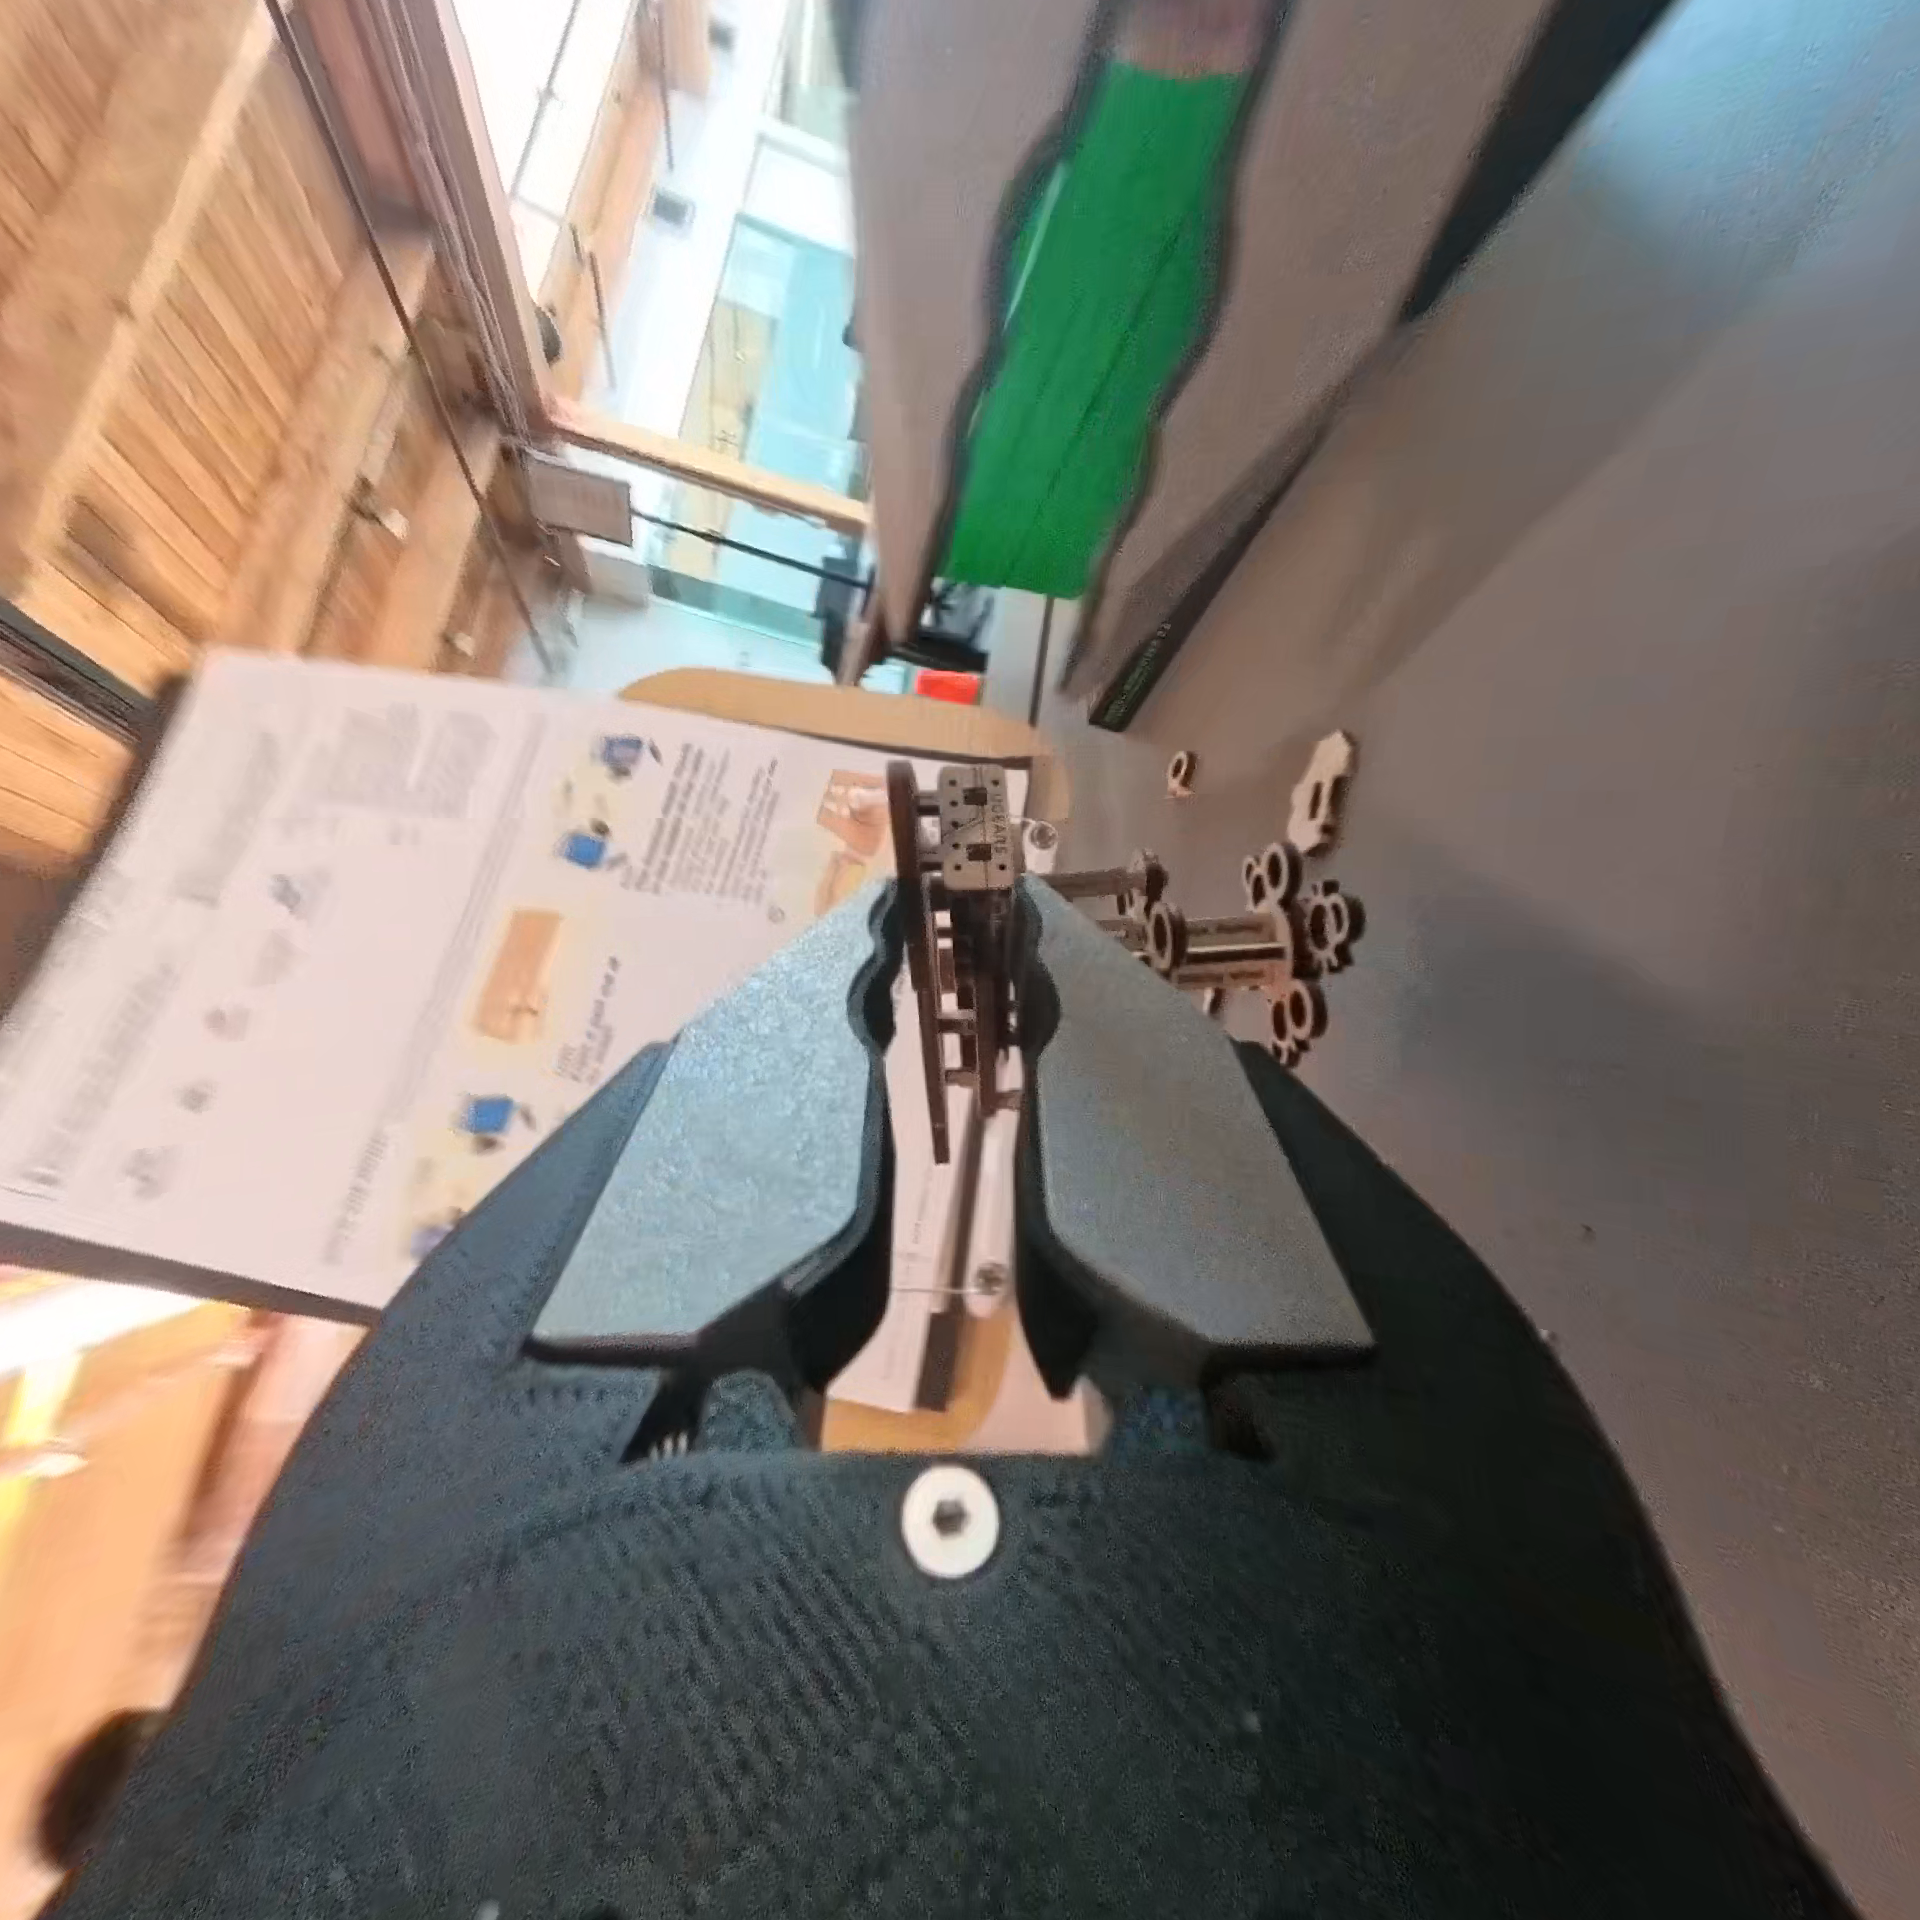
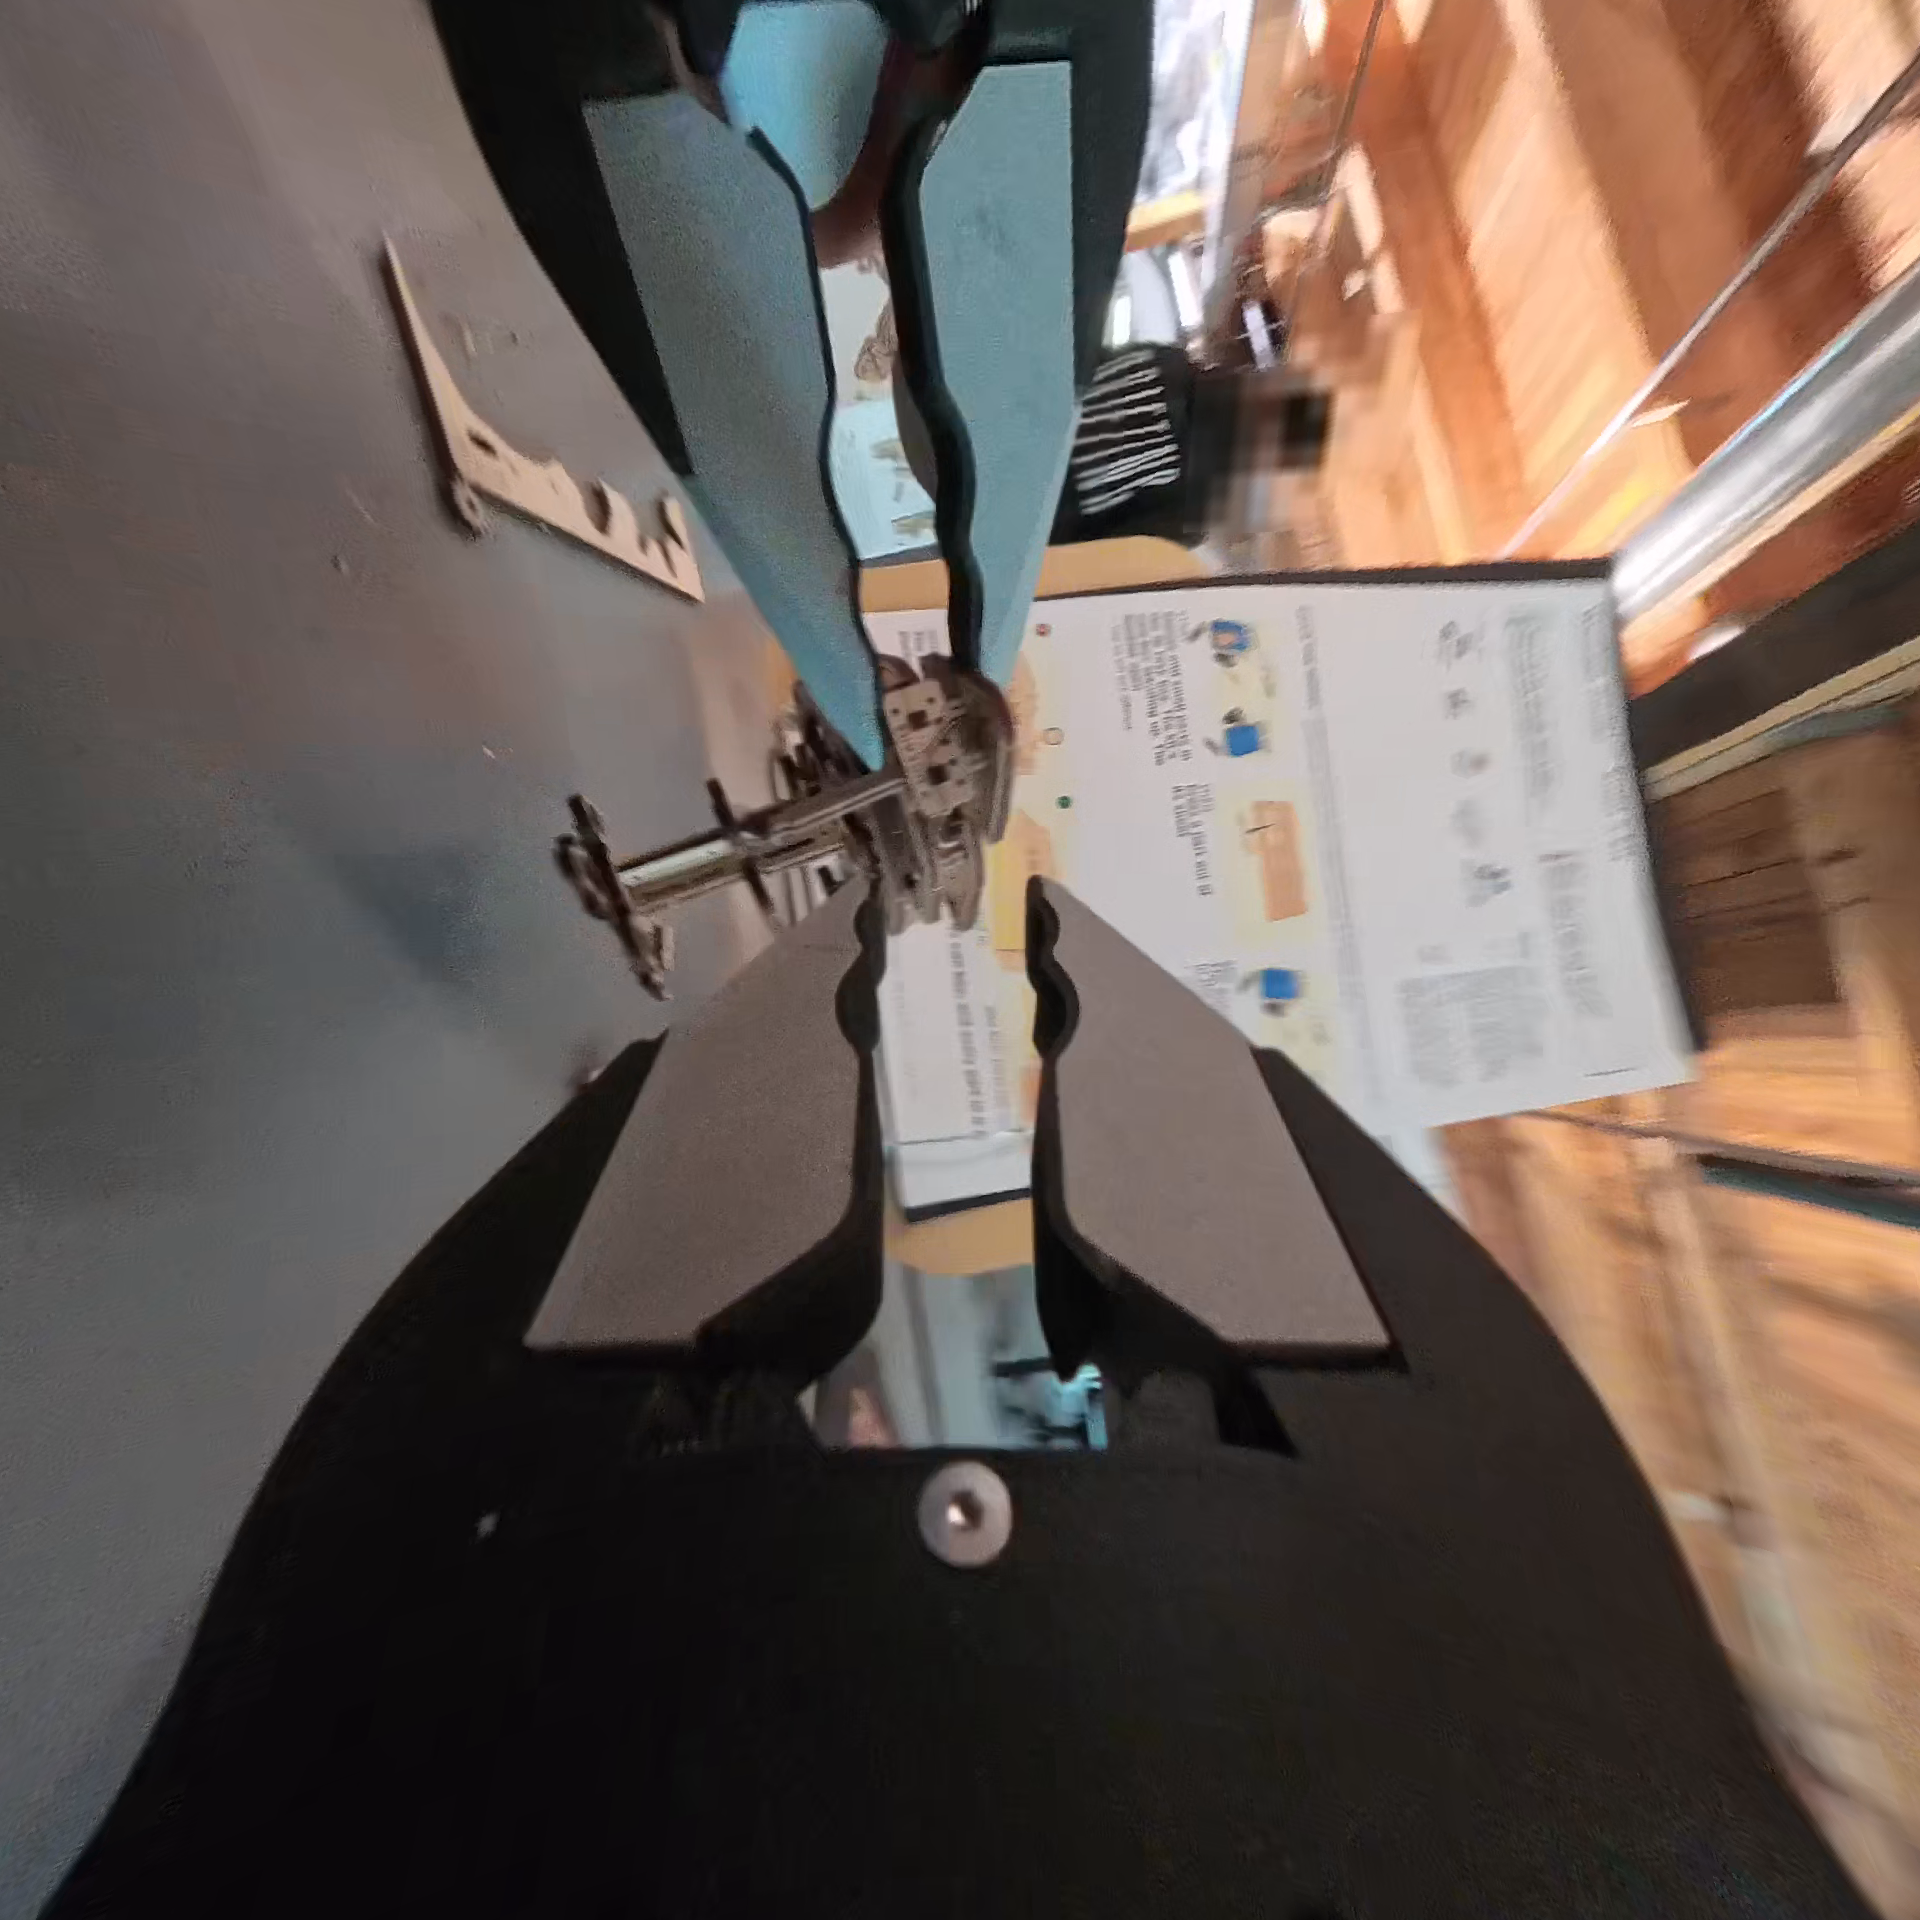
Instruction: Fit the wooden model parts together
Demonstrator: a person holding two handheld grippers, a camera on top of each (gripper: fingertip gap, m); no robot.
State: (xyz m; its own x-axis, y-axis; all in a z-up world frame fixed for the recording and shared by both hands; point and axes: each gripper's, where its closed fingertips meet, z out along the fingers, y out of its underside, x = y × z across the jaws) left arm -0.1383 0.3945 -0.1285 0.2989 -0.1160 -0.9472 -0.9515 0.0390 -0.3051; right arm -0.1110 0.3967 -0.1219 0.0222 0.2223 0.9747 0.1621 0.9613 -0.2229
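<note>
My left gripper is shut on the dark wooden model frame, held edge-on above the instruction sheet. An axle with gear-like wheels sticks out of the frame to the right. In the right wrist view the left gripper comes down from the top with the frame in its tips, and the axle and wheel point left. My right gripper is open and holds nothing. Its tips sit just below the frame's lower end, with the left fingertip close beside it.
A printed instruction sheet lies on a tan board. Two loose pale wooden parts lie on the grey table. A laser-cut wooden panel lies farther off on the table. Wooden slat walls stand behind.
</note>
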